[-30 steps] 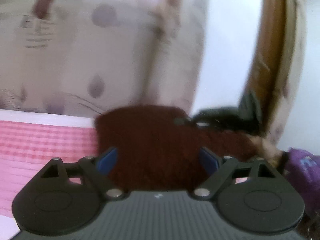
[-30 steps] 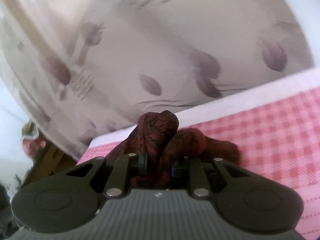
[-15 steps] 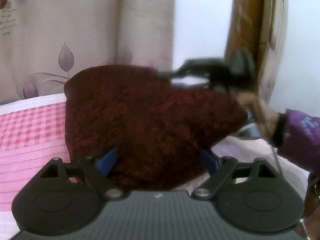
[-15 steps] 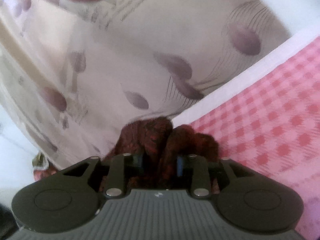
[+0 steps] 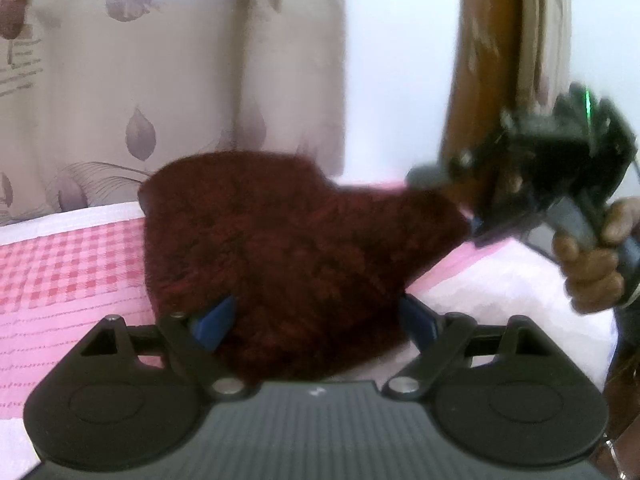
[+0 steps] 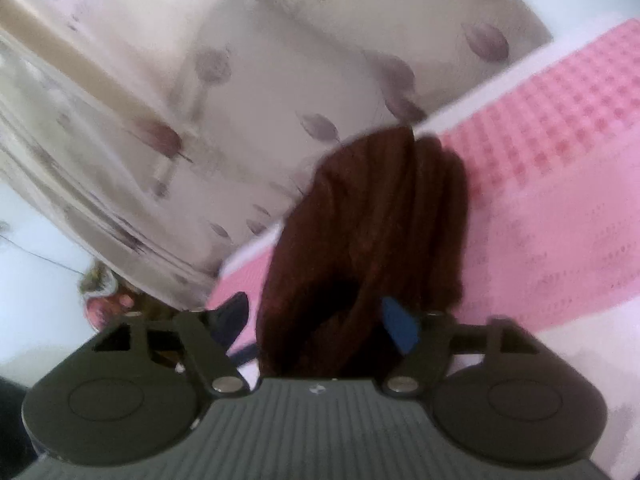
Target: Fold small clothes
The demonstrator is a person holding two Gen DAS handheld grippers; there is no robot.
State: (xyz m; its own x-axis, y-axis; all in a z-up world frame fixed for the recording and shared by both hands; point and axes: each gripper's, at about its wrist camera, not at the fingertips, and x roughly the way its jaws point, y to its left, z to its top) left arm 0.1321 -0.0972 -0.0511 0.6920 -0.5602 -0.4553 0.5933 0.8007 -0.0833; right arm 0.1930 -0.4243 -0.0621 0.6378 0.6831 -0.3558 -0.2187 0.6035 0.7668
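Note:
A dark maroon fuzzy garment [image 5: 288, 248] lies on the pink checked bedspread [image 5: 68, 264]. My left gripper [image 5: 316, 316] is open wide, and the garment's near end lies between its blue pads [image 5: 216, 320]. In the left wrist view a hand [image 5: 592, 272] holds my right gripper [image 5: 452, 208] at the garment's right tip. In the right wrist view the right gripper [image 6: 320, 316] has its jaws opening. The bunched garment [image 6: 372, 216] lies between them, and the blue pad [image 6: 400, 328] stands clear of the cloth.
A beige curtain with a leaf print [image 5: 132, 92] hangs behind the bed. A brown wooden post [image 5: 472, 80] stands at the right, beside a white wall [image 5: 392, 60]. White bedding [image 5: 512, 280] lies to the right of the garment.
The right gripper's jaws have spread apart off the garment's bunched end, and it has drawn away to the right. The left gripper has kept its wide opening and shifted a little.

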